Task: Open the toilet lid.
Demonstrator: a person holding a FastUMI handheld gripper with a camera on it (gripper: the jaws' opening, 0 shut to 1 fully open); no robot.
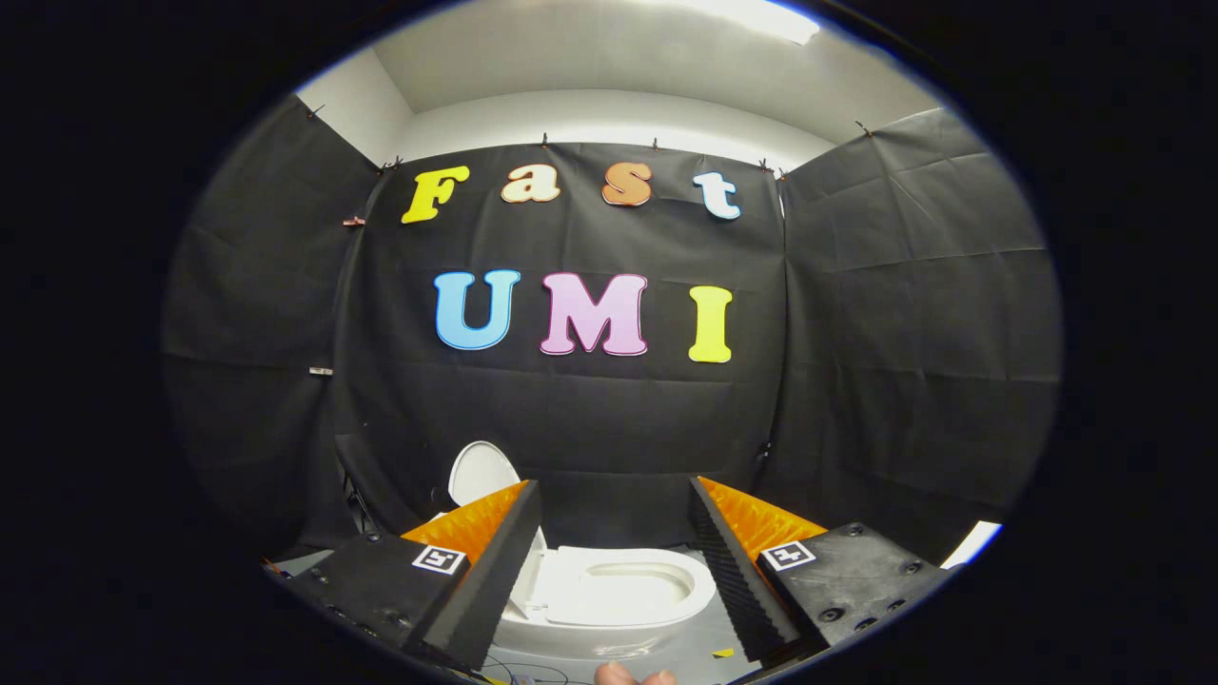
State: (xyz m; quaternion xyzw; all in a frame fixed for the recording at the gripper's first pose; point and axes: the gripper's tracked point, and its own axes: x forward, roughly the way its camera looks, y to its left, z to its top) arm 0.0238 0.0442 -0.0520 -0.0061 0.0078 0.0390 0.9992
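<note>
The two-finger gripper [617,533], with black ridged foam pads and orange finger backs, has its jaws spread wide apart and holds nothing between them. Below and beyond the fingers stands a small white glossy toilet [609,599] on a pale grey floor [699,652], its open bowl and seat showing in the gap between the fingers, while its white oval lid [481,473] stands raised upright beyond the left finger, against the black cloth wall [590,428]. A person's fingertips [633,676] show just under the toilet, near some thin cables [533,671] lying on the floor.
</note>
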